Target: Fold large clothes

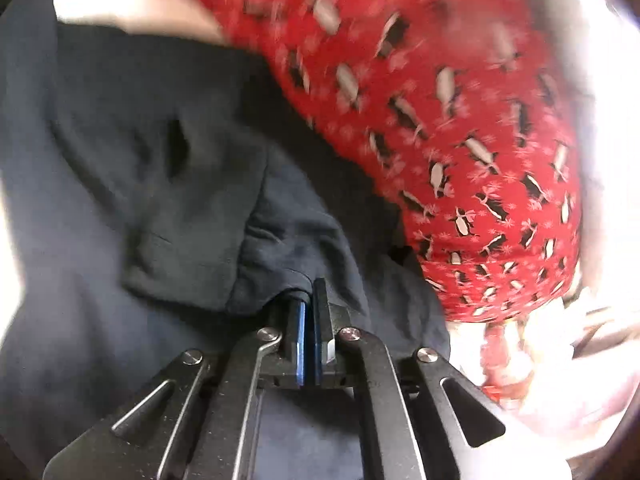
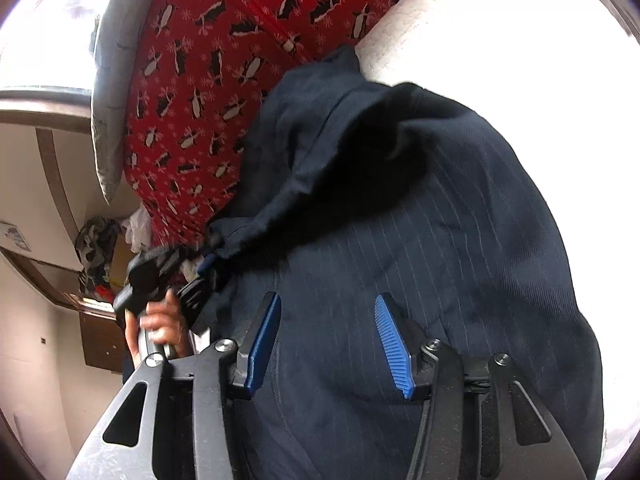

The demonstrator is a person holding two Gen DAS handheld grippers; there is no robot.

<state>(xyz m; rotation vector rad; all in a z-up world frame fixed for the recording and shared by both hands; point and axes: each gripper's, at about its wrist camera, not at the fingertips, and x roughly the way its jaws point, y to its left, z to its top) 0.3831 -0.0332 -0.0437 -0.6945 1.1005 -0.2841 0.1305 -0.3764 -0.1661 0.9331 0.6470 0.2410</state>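
Left wrist view: left gripper [image 1: 308,292] has its blue pads pressed together on a bunched edge of the dark navy garment [image 1: 160,184]; a fold of cloth rides over the fingertips, so the pinch looks real, not empty. The garment fills the frame left of and below the red penguin-print fabric [image 1: 460,120]. That fabric borders the navy cloth on its upper right. Frame is blurred, so which edge or seam is held cannot be told.

Right wrist view: right gripper [image 2: 328,340] stands with jaws apart, ribbed blue pads [image 2: 390,340] clear of the cloth, nothing between them. The navy garment [image 2: 420,240], faintly pinstriped here, lies directly ahead of the gripper in a heap, its far end humped and shadowed. To the heap's left a hand [image 2: 160,324] grips the other tool's handle, cloth trailing from its tip.

Judgement: step in hand is drawing an edge out to flatten the heap. Do it well by keeping the left pinch firm and seating the right pads on a matching edge before pulling taut.

Obstacles: the penguin fabric and a grey cushion [image 2: 112,92] lie beside the heap's far left; either could get dragged along or crowd the fold. Clutter further left is indistinct.
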